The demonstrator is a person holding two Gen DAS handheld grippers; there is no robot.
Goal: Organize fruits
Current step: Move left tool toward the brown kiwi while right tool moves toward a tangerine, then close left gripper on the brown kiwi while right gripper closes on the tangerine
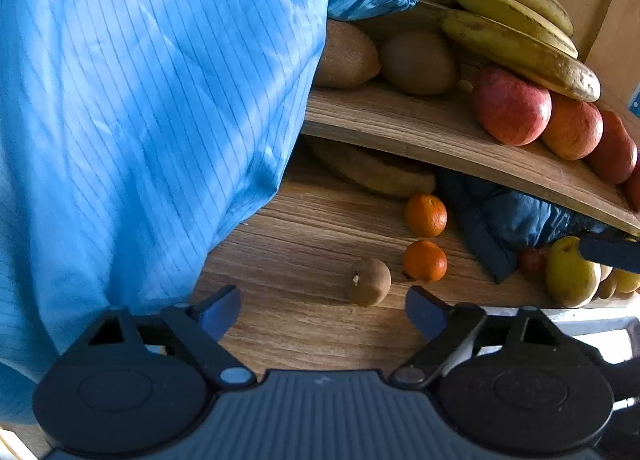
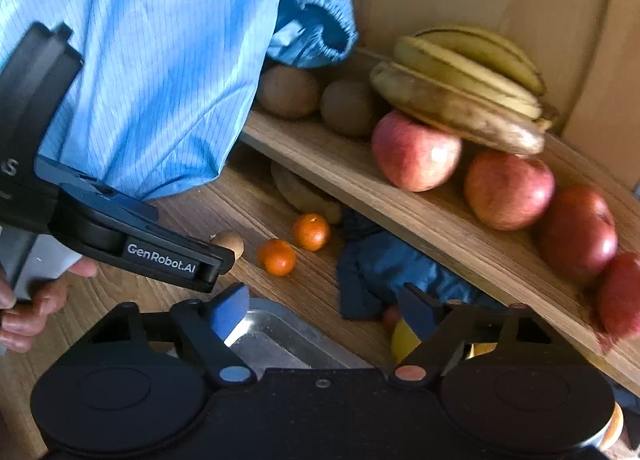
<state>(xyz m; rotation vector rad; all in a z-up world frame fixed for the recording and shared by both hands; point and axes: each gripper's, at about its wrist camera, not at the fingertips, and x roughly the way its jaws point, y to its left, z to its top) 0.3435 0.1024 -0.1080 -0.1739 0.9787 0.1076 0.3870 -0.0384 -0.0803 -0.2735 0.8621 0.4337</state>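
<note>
A wooden shelf (image 2: 420,219) carries bananas (image 2: 460,79), red apples (image 2: 508,189) and kiwis (image 2: 348,105). Below the shelf, the wooden table (image 1: 304,244) holds two oranges (image 1: 425,260), a small brown fruit (image 1: 369,282) and a metal tray (image 2: 276,334).

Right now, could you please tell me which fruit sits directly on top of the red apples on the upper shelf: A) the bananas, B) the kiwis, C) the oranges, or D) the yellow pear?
A: the bananas rest across the red apples on the upper shelf, while the oranges lie on the lower surface.
</note>
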